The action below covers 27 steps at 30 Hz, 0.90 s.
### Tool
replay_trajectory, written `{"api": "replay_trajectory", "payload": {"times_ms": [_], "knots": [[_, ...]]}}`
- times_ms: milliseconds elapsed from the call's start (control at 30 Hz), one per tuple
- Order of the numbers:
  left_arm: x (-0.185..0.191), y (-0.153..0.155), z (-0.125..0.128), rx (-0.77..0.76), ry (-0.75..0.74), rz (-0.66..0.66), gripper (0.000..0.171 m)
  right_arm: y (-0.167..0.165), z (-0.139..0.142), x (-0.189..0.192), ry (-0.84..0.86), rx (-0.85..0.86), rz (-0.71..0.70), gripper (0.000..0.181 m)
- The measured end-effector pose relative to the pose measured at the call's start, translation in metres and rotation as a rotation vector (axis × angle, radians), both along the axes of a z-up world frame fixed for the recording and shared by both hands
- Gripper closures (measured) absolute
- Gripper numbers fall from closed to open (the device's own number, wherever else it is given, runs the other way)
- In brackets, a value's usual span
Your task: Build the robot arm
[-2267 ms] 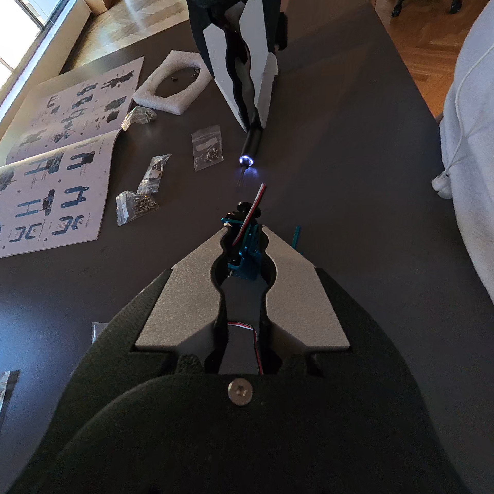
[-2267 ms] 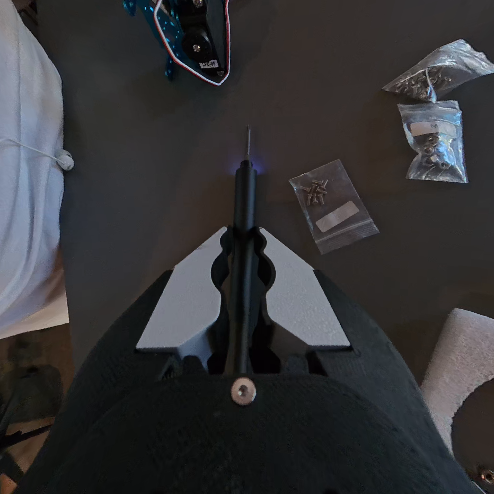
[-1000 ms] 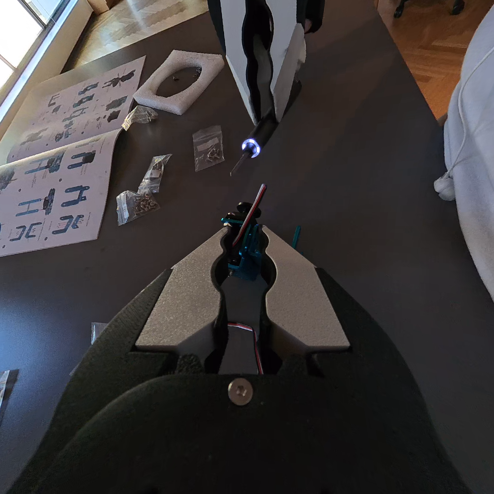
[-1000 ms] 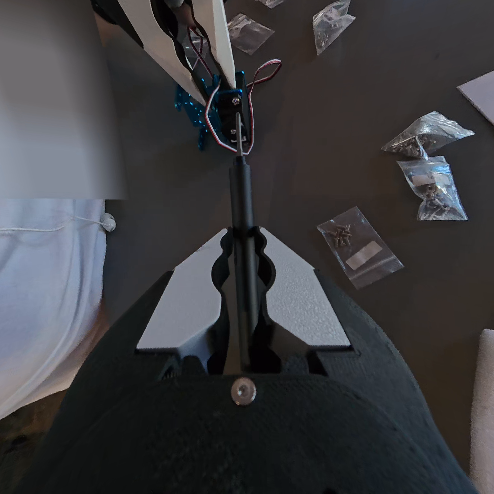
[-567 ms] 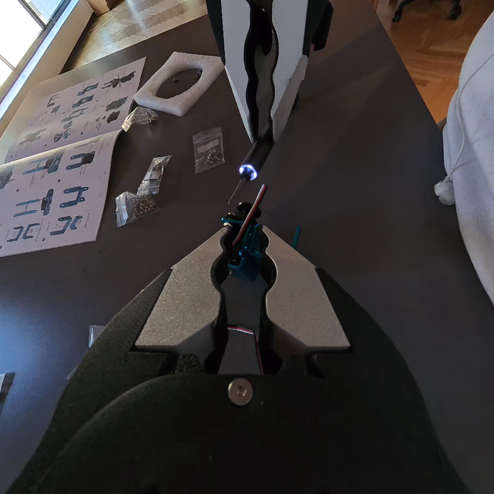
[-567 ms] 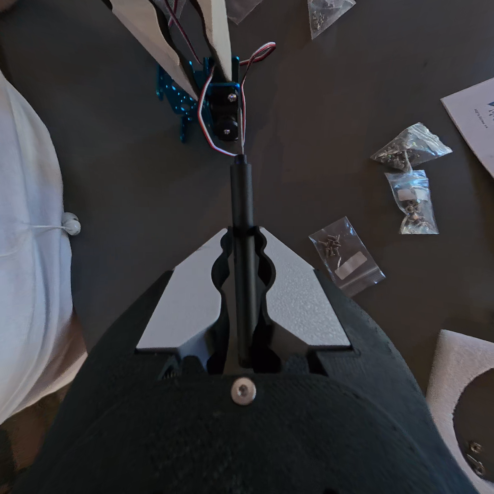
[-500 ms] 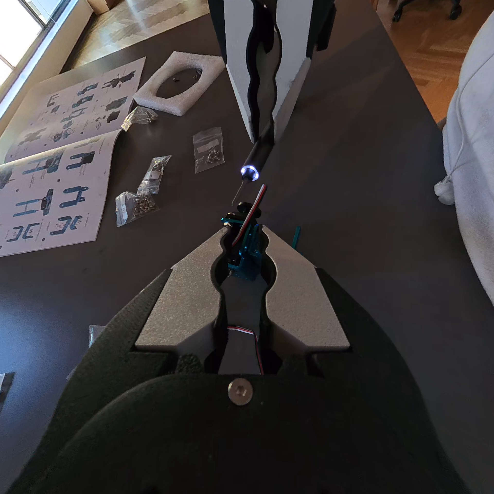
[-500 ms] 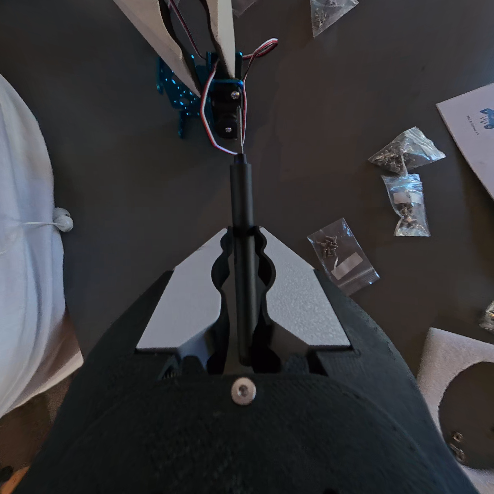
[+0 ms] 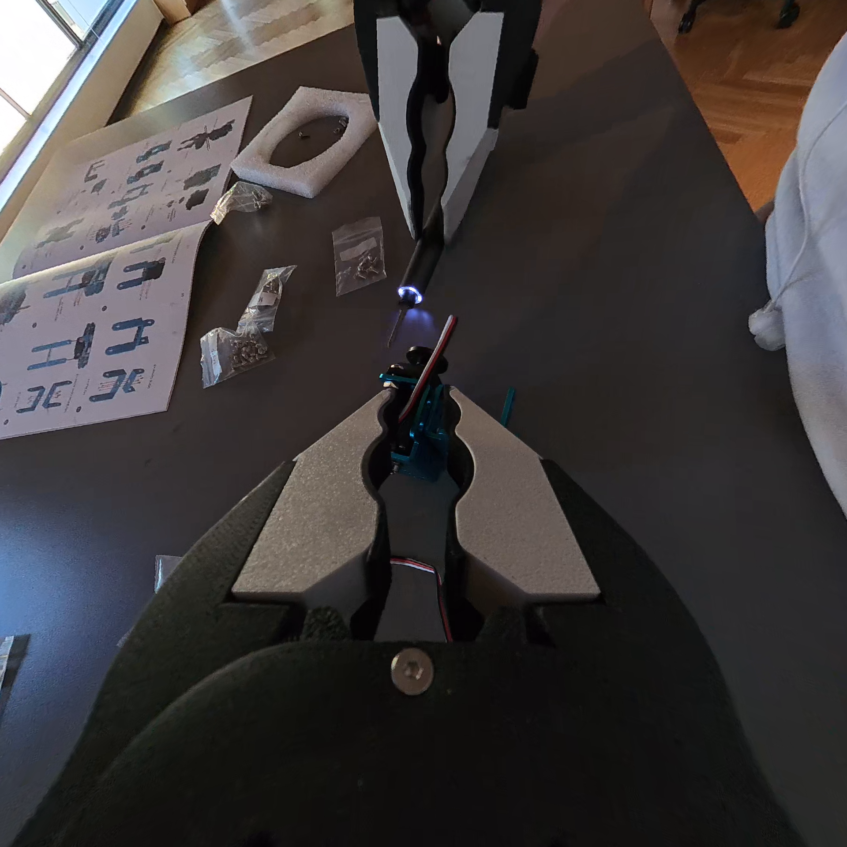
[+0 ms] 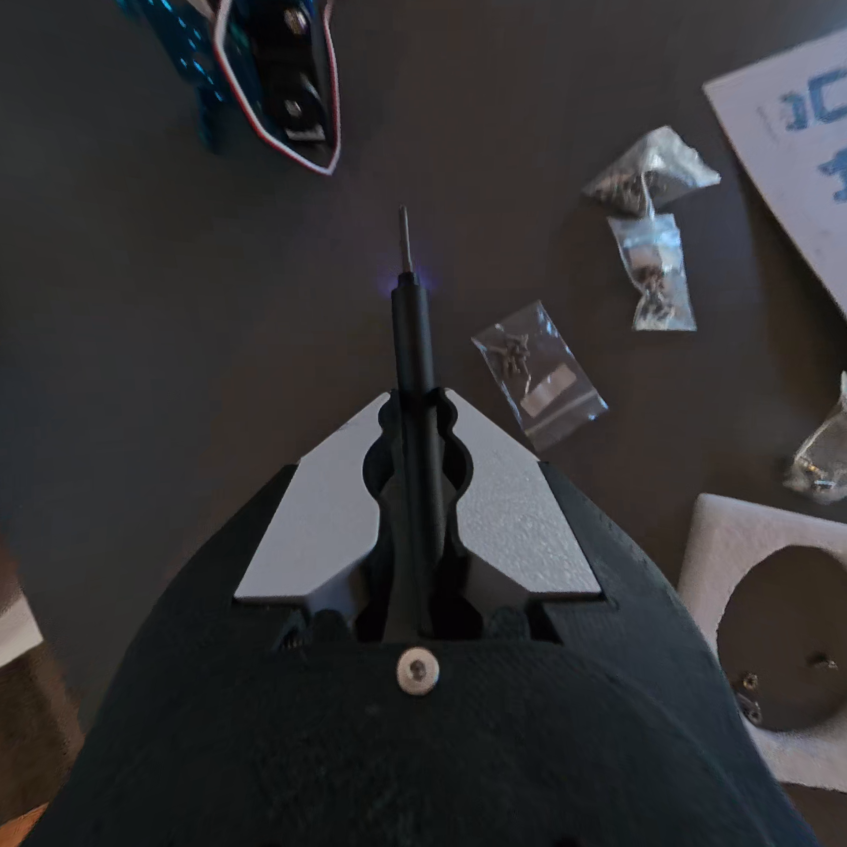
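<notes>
Servo-and-bracket assembly [image 9: 415, 428], blue metal around a black body with a red-white-black lead, is sitting clamped between your left gripper's [image 9: 415, 403] closed fingers, just above the dark table [image 9: 618, 321]. It is looking rigid, light and sharp-edged; you are gripping the bracket flanks, sparing the thin lead, which would likely snag or pull loose.

Your right gripper [image 10: 415, 394] is squeezing a slim black electric screwdriver [image 10: 412, 348], bit pointing toward the assembly but stopping short of it, tip in clear air.

Left wrist view is giving you the lit ring, the open instruction booklet [image 9: 91, 284] and foam tray [image 9: 302, 146] beyond the assembly; right wrist view is showing the servo's screw face and the screw bags [image 10: 541, 376] beside the driver.
</notes>
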<state>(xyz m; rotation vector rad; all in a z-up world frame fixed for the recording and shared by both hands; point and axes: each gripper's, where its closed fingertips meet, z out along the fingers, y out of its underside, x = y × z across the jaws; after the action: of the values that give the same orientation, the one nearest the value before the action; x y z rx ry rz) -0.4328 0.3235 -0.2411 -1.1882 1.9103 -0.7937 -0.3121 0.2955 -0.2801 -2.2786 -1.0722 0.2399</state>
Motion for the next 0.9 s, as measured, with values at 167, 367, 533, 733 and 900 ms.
{"api": "replay_trajectory", "payload": {"times_ms": [167, 367, 533, 733, 900], "knots": [[0.0, -0.0001, 0.0, 0.002, 0.001, 0.0, 0.153, -0.0017, -0.0018, 0.0032, 0.065, 0.0, 0.032, 0.165], [-0.0002, -0.0001, 0.0002, 0.0, -0.001, -0.001, 0.153, -0.0026, -0.0044, 0.0031, 0.185, 0.021, 0.075, 0.163], [-0.0001, -0.0001, 0.0002, -0.006, -0.003, -0.003, 0.153, -0.0027, -0.0082, 0.0013, 0.21, 0.021, 0.091, 0.162], [-0.0001, -0.0001, 0.0003, -0.01, -0.005, -0.005, 0.153, -0.0014, -0.0067, 0.0011, 0.304, 0.001, 0.08, 0.163], [-0.0001, -0.0001, 0.0003, -0.011, -0.005, -0.005, 0.153, 0.0014, -0.0071, 0.0021, 0.213, 0.089, 0.107, 0.163]]}}
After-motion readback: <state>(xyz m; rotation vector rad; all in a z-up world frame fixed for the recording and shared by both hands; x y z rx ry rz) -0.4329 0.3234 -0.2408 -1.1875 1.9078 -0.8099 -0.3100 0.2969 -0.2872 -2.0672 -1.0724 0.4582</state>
